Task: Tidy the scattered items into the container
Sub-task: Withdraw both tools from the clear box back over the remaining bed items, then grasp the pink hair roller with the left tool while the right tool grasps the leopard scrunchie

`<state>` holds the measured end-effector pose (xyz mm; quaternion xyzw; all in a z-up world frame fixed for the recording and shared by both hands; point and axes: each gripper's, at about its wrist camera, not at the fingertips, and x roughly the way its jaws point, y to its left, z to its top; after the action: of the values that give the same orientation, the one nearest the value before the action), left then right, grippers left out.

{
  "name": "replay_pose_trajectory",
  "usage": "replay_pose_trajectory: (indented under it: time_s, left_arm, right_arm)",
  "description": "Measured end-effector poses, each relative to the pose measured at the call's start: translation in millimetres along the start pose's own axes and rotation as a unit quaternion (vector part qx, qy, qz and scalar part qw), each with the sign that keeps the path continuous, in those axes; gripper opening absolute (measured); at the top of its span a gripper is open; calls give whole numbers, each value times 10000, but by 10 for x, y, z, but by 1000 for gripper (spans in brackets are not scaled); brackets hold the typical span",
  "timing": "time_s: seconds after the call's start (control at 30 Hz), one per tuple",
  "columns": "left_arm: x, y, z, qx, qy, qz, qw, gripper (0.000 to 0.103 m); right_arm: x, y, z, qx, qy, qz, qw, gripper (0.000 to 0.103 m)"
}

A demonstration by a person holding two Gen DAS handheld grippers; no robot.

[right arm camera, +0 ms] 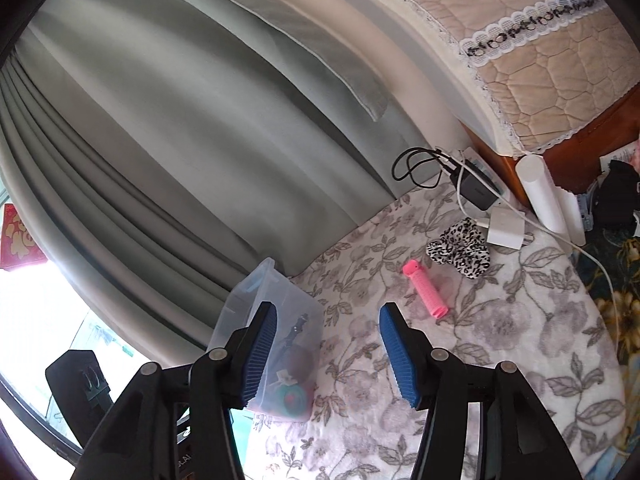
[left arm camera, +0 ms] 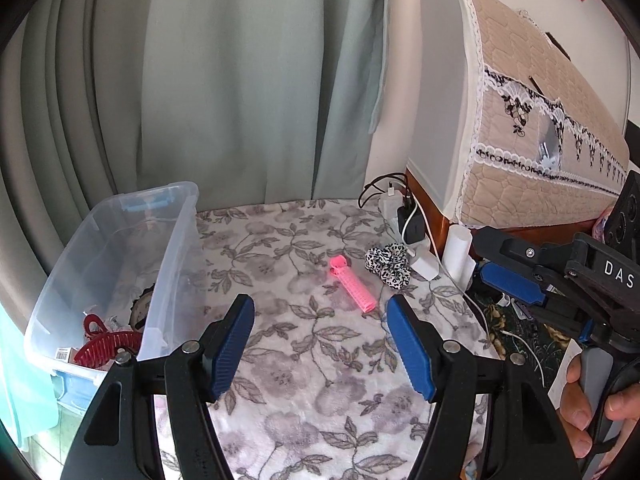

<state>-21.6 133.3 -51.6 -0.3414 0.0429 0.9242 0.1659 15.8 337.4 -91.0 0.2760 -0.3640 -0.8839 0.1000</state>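
Observation:
A clear plastic bin (left arm camera: 172,240) stands at the left of the floral blanket; it also shows in the right wrist view (right arm camera: 304,312). Inside lie a red claw clip (left arm camera: 106,346) and other small items. A pink hair roller (left arm camera: 354,284) (right arm camera: 426,290) lies on the blanket. A black-and-white leopard scrunchie (left arm camera: 388,264) (right arm camera: 460,248) lies just beyond it. My left gripper (left arm camera: 320,344) is open and empty, above the blanket short of the roller. My right gripper (right arm camera: 328,356) is open and empty; it also shows at the right in the left wrist view (left arm camera: 508,280).
A power strip with chargers and cables (left arm camera: 408,216) (right arm camera: 476,188) lies behind the scrunchie. A white roll (left arm camera: 458,248) (right arm camera: 544,196) leans near a cloth-covered wooden piece (left arm camera: 540,152). Grey-green curtains (left arm camera: 200,80) hang behind the bed.

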Motion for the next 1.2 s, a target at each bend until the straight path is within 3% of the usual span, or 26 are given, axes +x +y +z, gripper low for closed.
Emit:
replay_pose_trajectory:
  time_s: [0.13,0.47,0.83,1.2]
  left_arm:
    - [206,-133,-55,132,234,-44,9996,70]
    - [818,-300,-167,193,799,-265,9963,70]
    - [1669,-312,-223,4,1411,-404,9892,70]
    - [2337,-330,-152,-162,1601,-649,9848,70]
  right_arm:
    - [10,-229,27,131,58,-528,9985,58]
    - [368,-764,-12,539,449,-1129,9911,58]
    - [818,-1144,-67,742,854,-1545,9815,58]
    - [1182,-1267,34,572,990,-1718,9785,58]
